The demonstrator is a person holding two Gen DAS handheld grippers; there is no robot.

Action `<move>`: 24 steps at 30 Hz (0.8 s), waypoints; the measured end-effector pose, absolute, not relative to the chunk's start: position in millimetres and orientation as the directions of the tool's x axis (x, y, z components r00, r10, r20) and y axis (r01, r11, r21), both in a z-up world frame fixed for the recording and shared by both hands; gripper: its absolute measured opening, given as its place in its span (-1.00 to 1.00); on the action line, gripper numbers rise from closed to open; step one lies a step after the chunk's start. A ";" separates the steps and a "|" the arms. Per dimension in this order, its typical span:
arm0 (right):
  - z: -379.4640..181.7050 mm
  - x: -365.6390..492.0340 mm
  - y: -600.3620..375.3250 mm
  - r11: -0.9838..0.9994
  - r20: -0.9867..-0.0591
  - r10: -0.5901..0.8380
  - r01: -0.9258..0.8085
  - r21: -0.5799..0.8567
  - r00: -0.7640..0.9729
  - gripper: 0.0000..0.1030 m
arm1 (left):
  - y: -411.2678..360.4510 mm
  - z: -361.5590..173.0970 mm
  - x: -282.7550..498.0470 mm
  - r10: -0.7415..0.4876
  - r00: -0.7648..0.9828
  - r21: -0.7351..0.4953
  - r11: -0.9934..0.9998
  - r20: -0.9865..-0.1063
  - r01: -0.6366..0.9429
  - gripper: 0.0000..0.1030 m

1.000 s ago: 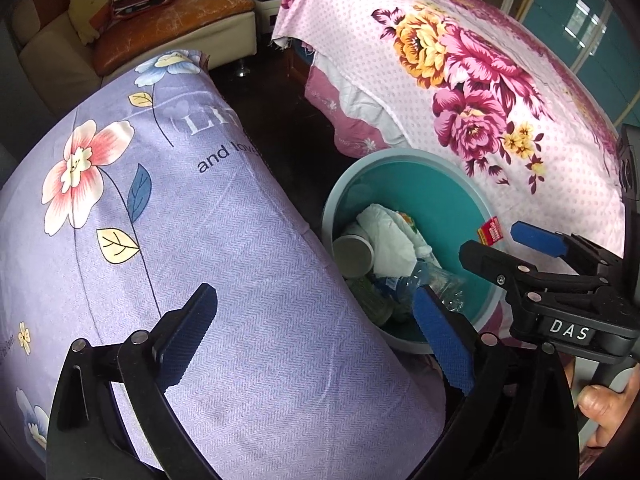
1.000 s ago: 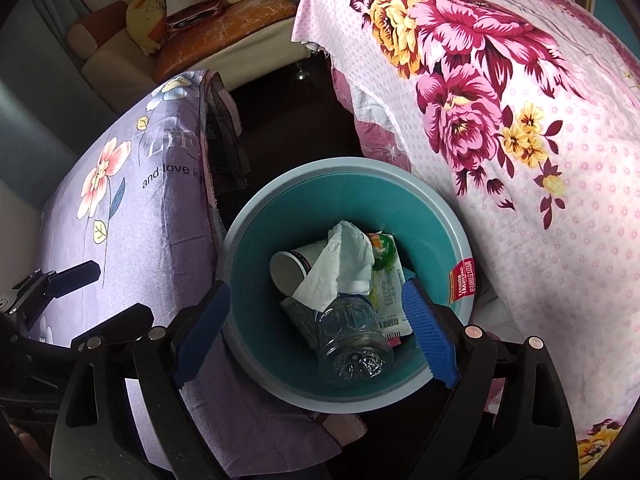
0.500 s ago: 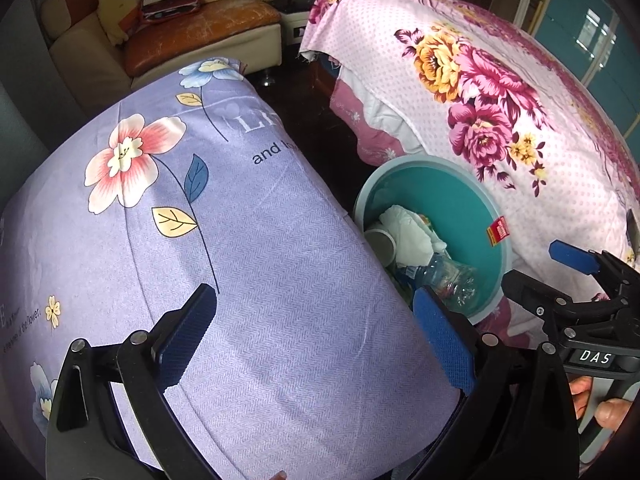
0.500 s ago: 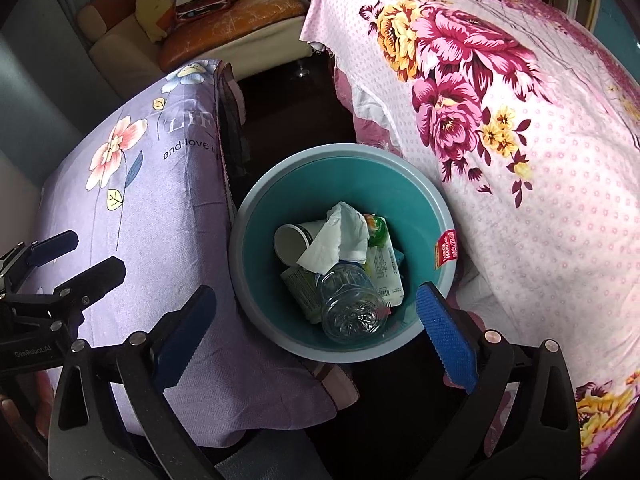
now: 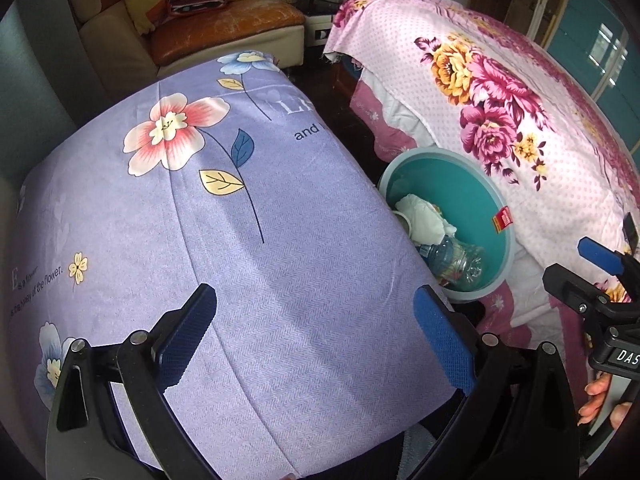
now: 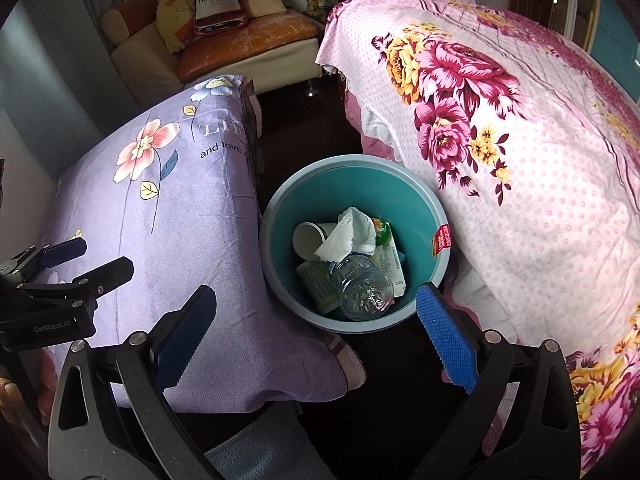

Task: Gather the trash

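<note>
A teal trash bin stands on the dark floor between two covered pieces of furniture. Inside it lie a clear plastic bottle, a crumpled white tissue, a paper cup and cartons. My right gripper hovers above the bin's near rim, open, with nothing between its blue pads. My left gripper hangs open and empty over the purple flowered cover. In the left wrist view the bin sits to the right, half hidden by that cover.
A pink cover with large magenta and yellow flowers drapes the furniture on the right, close against the bin. A beige sofa with an orange cushion and a printed bag stands at the back. A hand holds the right gripper's handle.
Both grippers have risen and drawn back from the bin, which now looks smaller and farther. The left view has swung further over the purple cover. The right jaws stand slightly wider than a second ago.
</note>
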State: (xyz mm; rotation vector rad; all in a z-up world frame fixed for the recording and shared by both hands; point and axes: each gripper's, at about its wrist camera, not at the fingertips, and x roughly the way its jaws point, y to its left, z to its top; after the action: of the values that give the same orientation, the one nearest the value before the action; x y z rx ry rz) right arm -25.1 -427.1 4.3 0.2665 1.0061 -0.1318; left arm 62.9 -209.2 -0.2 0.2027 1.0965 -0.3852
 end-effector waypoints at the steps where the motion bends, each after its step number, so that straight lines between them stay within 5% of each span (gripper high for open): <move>1: 7.0 -27.6 -424.9 0.962 -0.844 0.005 0.229 0.151 0.536 0.86 | -206.7 0.9 60.7 -0.203 0.403 -0.028 0.916 -0.892 0.399 0.92; 24: 15.9 -43.8 -398.6 0.976 -0.790 -0.038 0.194 0.103 0.612 0.86 | -181.9 9.4 28.0 -0.253 0.518 -0.044 0.923 -0.817 0.382 0.92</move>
State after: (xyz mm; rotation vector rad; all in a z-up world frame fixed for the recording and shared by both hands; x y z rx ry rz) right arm -43.8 -398.6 15.9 0.1855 0.9039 -0.1352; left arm 28.0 -181.9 9.4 0.1477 0.9530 -0.3826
